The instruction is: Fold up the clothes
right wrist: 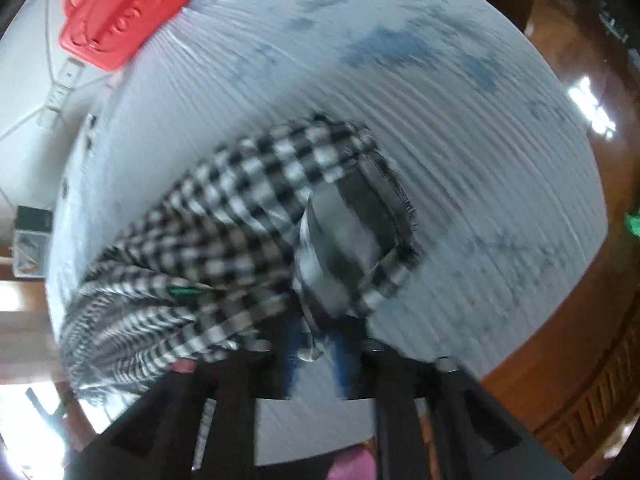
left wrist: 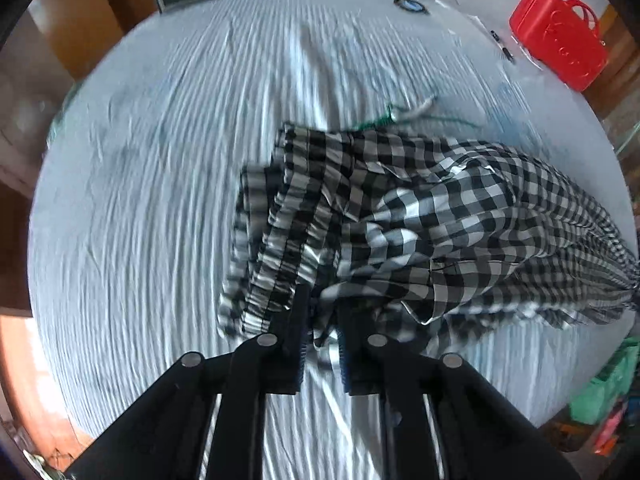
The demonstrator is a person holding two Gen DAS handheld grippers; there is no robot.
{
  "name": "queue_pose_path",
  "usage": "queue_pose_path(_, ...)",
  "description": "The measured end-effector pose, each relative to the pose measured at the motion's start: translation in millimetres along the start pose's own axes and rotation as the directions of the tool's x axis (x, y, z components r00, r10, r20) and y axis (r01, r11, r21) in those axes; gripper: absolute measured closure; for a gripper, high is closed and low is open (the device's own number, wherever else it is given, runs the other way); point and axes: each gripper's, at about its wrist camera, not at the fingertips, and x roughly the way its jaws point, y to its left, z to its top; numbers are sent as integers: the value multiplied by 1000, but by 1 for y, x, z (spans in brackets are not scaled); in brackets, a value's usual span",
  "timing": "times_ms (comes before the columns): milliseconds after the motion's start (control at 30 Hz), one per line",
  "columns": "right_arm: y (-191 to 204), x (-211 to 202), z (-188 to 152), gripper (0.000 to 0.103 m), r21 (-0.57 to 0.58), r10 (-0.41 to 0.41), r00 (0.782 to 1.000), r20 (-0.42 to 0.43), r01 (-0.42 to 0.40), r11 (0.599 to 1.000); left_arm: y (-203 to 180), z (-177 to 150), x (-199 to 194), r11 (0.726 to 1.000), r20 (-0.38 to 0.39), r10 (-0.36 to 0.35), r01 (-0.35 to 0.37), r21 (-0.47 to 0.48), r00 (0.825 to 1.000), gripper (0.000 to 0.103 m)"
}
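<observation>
A black-and-white checked garment [left wrist: 420, 216] is held up over a round table with a white striped cloth [left wrist: 152, 200]. My left gripper [left wrist: 322, 320] is shut on the gathered waistband end of the garment. The cloth stretches right toward the far hand. In the right wrist view the same garment [right wrist: 240, 220] hangs bunched, blurred by motion. My right gripper [right wrist: 316, 340] is shut on its other end, near a frayed hem [right wrist: 404, 216]. A green label [right wrist: 182, 290] shows on the cloth.
A red plastic case [left wrist: 558, 36] sits at the table's far edge; it also shows in the right wrist view [right wrist: 120, 12]. A small round object [left wrist: 410, 5] lies near the far edge. Wooden furniture and floor [right wrist: 580, 320] surround the table. Green bags [left wrist: 604, 384] lie on the floor.
</observation>
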Motion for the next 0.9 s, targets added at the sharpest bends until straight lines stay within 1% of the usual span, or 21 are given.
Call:
queue_pose_path(33,-1,-2,-1,68,-6,-18,1000,3,18,1000,0,-4,-6,1000,2,-1,1,-5,1000,79)
queue_pose_path(67,-1,-7,-2,61,-10,-27,1000,15,28,1000,1,-6,-16,1000,19,-3,3,-3,1000,66)
queue_pose_path(100,-2,-14,0,53,-12,-29,999,30,29,1000,1,-7,-25,1000,38,-10,9,2,999,49)
queue_pose_path(133,-3,-20,0,49,-11,-26,999,44,26,1000,0,-7,-39,1000,67,-20,19,7,998,41)
queue_pose_path(167,-6,-27,1,38,-8,-22,998,61,22,1000,1,-6,-48,1000,88,-23,23,5,996,30)
queue_pose_path(200,-8,-33,2,29,-4,-18,997,77,18,1000,2,-6,-56,1000,112,-26,26,1,993,29)
queue_pose_path(233,-10,-40,3,27,-1,-14,995,94,14,1000,4,-3,-64,1000,135,-27,28,-8,990,29)
queue_pose_path(300,-15,-51,5,26,8,-6,992,125,6,1000,11,7,-68,999,164,-18,24,-37,986,29)
queue_pose_path(367,-21,-57,14,26,27,-2,989,149,-2,1000,21,21,-56,997,161,6,6,-74,987,29)
queue_pose_path(467,-22,-54,28,26,35,-3,986,167,-3,999,30,38,-29,994,127,21,-7,-111,992,29)
queue_pose_path(533,-24,-48,34,24,28,-13,988,157,8,1000,31,45,-8,993,104,26,-14,-117,994,29)
queue_pose_path(600,-20,-34,40,18,7,-32,990,137,32,999,27,48,8,994,85,23,-13,-106,996,29)
queue_pose_path(667,-16,-18,47,17,-7,-45,992,117,47,999,20,49,20,996,71,23,-17,-87,997,29)
queue_pose_path(733,-13,-7,52,16,-18,-43,993,115,45,999,13,51,32,998,55,27,-24,-66,998,29)
queue_pose_path(833,-4,11,62,7,-43,-51,993,111,56,997,6,49,51,997,8,63,-63,-34,998,29)
queue_pose_path(867,0,18,65,1,-54,-64,992,107,71,996,4,49,56,997,-7,77,-77,-19,997,29)
queue_pose_path(900,4,24,66,0,-60,-79,992,102,85,995,2,48,62,996,-22,90,-90,-4,996,28)
